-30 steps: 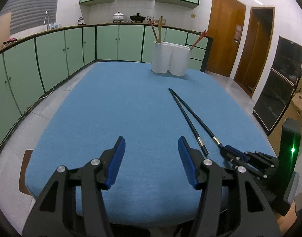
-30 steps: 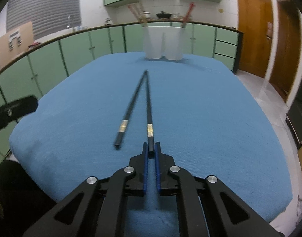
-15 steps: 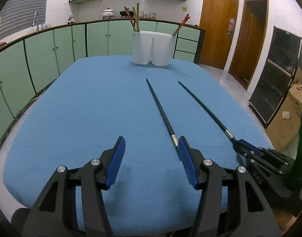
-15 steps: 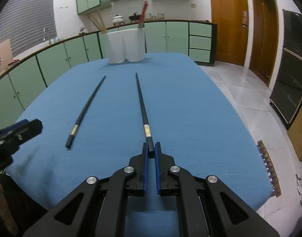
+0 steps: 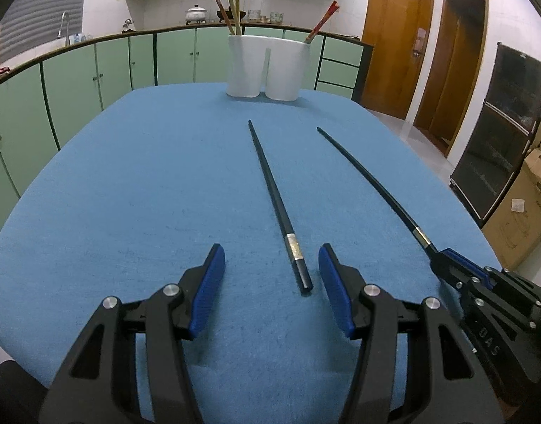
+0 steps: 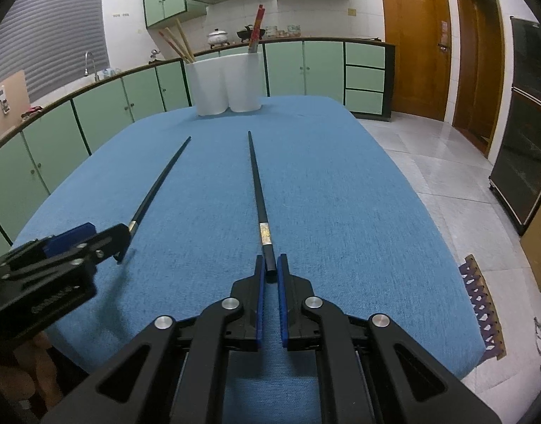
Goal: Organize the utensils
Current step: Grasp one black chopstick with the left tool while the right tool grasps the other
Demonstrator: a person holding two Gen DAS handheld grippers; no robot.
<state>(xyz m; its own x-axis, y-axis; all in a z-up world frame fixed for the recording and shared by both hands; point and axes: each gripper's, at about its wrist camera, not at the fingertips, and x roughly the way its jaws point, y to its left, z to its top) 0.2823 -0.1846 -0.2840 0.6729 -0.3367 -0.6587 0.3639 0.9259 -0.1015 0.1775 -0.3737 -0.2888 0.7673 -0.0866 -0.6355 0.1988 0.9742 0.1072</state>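
Two long black chopsticks lie lengthwise on the blue table. My right gripper [image 6: 269, 265] is shut on the near end of the right chopstick [image 6: 256, 183], which also shows in the left wrist view [image 5: 369, 180]. My left gripper [image 5: 268, 268] is open, its fingers either side of the near end of the left chopstick [image 5: 275, 201], not touching it. That chopstick shows in the right wrist view [image 6: 157, 190], its end behind the left gripper [image 6: 90, 238]. A white two-cup holder [image 5: 268, 67] with wooden and red chopsticks stands at the far end.
The blue table [image 5: 129, 194] has rounded edges. Green cabinets [image 5: 76, 81] curve round the left and back. On the right are a tiled floor [image 6: 447, 162], wooden doors [image 5: 394, 56], a dark cabinet [image 5: 507, 130] and a cardboard box [image 5: 525, 219].
My left gripper has moved right so the left chopstick's end now lies between its open fingers. My right gripper still holds the other chopstick, which has swung away from the first one.
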